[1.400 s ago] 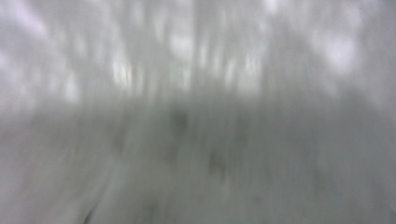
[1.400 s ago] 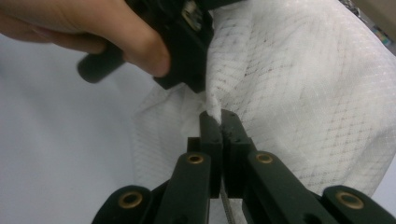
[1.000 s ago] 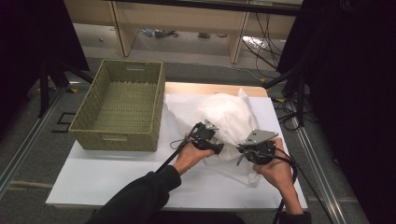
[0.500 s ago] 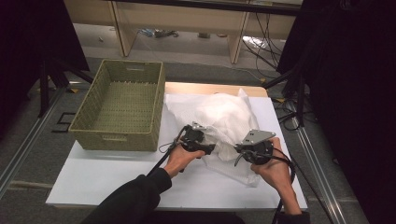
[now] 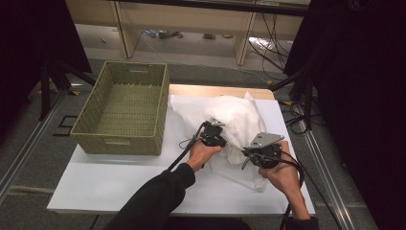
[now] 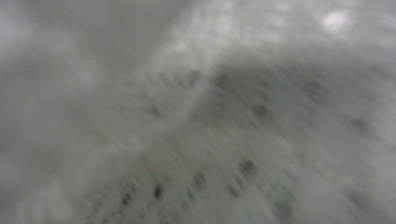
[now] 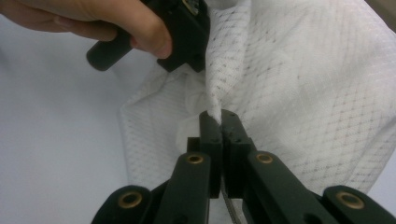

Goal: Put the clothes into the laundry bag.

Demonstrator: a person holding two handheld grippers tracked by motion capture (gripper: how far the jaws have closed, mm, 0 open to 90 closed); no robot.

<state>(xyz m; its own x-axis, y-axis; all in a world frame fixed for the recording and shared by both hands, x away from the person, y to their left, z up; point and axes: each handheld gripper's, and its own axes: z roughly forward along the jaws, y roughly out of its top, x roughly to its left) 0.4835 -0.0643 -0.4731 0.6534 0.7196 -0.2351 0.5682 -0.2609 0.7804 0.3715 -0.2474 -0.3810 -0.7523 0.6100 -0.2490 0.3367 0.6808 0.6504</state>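
A white mesh bag (image 5: 234, 117) with white cloth inside lies bunched on the white table (image 5: 119, 184). My right gripper (image 7: 218, 116) is shut on a pinched fold of the bag's (image 7: 303, 93) edge; in the high view it (image 5: 249, 154) sits at the bag's near right side. My left gripper (image 5: 211, 136) is pushed into the bag's near left side. Its jaws have just closed and the fabric hides them. Blurred mesh (image 6: 196, 140) lies right against its camera. A ridge of mesh runs from the left gripper (image 7: 187, 28) down to my right jaws.
A woven green basket (image 5: 119, 143) stands with nothing in it at the table's left back, about a hand's width from the bag. Wooden shelving (image 5: 191, 19) with cables runs along the back. Black curtains hang on both sides.
The left gripper, drawn slightly left half a second ago, has moved right and into the bag's fabric. The right gripper has stayed put, still pinching the mesh.
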